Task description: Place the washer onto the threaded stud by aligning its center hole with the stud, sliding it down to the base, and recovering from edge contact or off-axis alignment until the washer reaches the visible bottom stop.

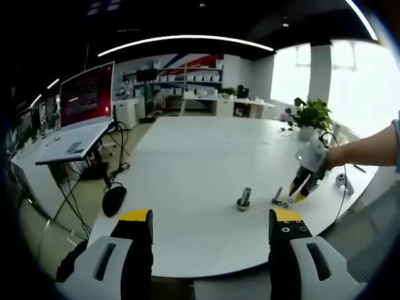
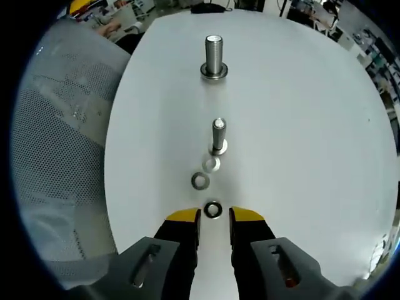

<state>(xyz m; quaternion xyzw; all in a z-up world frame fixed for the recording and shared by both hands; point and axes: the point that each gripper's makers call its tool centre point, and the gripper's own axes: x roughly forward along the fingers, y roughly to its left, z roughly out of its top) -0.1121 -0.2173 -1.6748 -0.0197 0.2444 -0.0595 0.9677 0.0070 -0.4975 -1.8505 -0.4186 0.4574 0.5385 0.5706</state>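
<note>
- Right gripper view: my right gripper (image 2: 214,219) is slightly open around nothing, just before the dark washer (image 2: 213,209), to pinch it.
- Small stud (image 2: 218,135) stands ahead in line.
- My left gripper (image 1: 211,226) waits wide open, empty.

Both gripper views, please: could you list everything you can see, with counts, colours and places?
Table: one, white, under everything.
Threaded studs: two, silver, upright in a row; the larger farther, the smaller nearer.
Washers: three, silver, flat on the table between the smaller stud and the right gripper; the nearest at its jaw tips.
Laptop: one, red screen, on a stand at left.
Potted plant: one, green, far table edge.
Mesh chair: one, grey, beside table.
Left gripper: open, yellow tips.
Right gripper: open, yellow tips.
</note>
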